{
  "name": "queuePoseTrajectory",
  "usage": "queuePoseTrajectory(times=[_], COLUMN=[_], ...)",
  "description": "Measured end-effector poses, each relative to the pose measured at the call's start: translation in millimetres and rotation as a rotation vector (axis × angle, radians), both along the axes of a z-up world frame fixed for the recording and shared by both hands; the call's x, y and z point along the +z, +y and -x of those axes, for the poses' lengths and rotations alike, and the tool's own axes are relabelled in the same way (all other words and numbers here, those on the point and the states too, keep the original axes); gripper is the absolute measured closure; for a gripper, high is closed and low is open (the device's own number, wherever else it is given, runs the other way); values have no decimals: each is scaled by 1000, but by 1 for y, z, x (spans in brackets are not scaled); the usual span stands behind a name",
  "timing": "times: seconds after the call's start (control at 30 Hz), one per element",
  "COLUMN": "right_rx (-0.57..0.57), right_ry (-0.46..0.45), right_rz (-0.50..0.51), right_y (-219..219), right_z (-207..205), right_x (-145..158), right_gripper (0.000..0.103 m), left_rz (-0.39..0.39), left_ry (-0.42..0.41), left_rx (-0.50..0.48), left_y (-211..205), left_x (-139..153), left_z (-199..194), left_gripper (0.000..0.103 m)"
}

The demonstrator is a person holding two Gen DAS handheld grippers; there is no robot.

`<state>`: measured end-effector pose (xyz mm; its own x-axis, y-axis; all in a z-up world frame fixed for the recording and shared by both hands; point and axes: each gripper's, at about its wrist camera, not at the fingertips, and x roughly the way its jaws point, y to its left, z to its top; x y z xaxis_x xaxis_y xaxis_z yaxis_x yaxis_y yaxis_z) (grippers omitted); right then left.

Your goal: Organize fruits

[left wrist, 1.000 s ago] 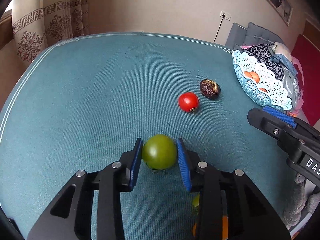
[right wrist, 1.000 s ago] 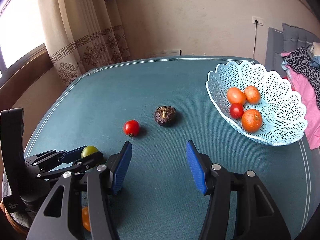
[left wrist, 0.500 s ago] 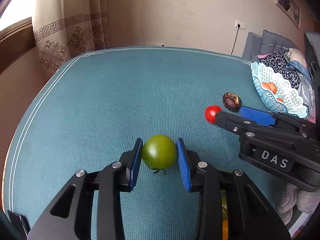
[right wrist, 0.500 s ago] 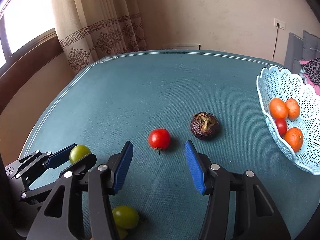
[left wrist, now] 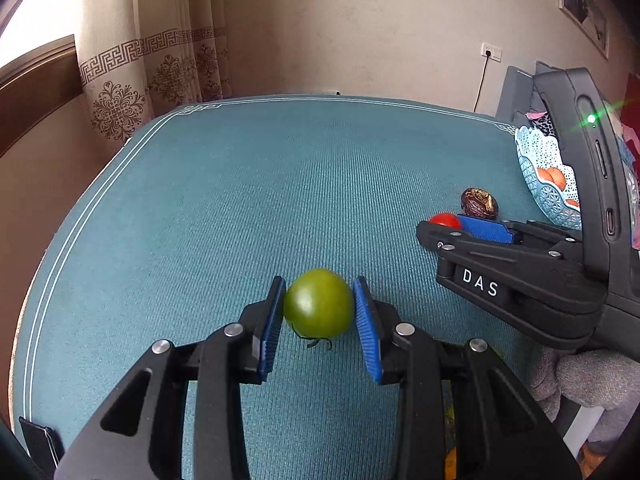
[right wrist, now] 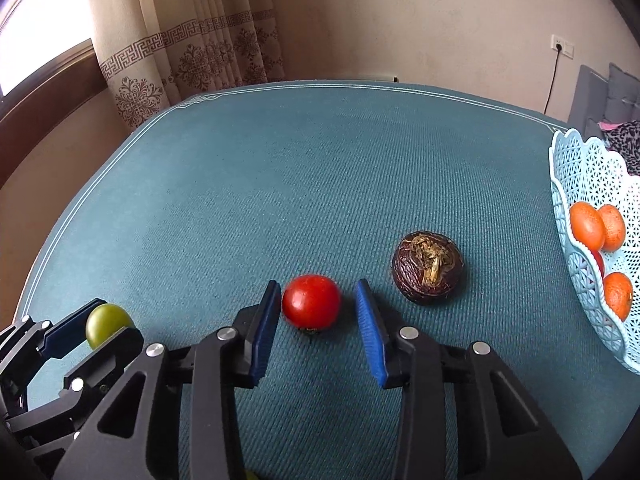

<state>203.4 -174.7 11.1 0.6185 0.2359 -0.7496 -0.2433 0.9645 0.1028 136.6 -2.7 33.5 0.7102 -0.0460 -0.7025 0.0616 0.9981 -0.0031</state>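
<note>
My left gripper (left wrist: pixel 319 310) is shut on a green tomato (left wrist: pixel 319 303), held just above the teal tablecloth (left wrist: pixel 280 184). It also shows in the right wrist view (right wrist: pixel 107 323). My right gripper (right wrist: pixel 316 312) is open with its blue pads on either side of a red tomato (right wrist: pixel 311 301) lying on the cloth. The left pad is close to the tomato and the right pad stands apart from it. A dark brown wrinkled fruit (right wrist: pixel 427 267) lies just right of it. A light blue lattice basket (right wrist: pixel 576 216) at the right edge holds orange fruits (right wrist: pixel 596 226).
The table's far and left edges carry a white border line (right wrist: pixel 120 152). A curtain (right wrist: pixel 192 48) and window are behind the table at left. A grey couch with clothes (right wrist: pixel 616 120) stands beyond the basket. A small yellow-green fruit partly shows below the right gripper (right wrist: pixel 250 475).
My right gripper has moved forward and left until the red tomato sits between its pads, which have come closer together. My left gripper keeps its hold on the green tomato.
</note>
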Motion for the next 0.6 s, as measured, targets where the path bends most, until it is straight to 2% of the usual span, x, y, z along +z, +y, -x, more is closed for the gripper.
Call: queuePoseTrajectory(times=[0.1, 0.6], right_rx=[3, -9], right_ry=[-7, -30], right_rz=[17, 41], right_y=[2, -5], right_z=[-2, 17], right_x=[0, 8], right_gripper=[75, 75], left_rz=[3, 12], left_ry=[2, 11], left_rx=[-2, -8], left_y=[0, 0], left_x=[0, -2], left_z=[1, -1], left_gripper=[68, 68])
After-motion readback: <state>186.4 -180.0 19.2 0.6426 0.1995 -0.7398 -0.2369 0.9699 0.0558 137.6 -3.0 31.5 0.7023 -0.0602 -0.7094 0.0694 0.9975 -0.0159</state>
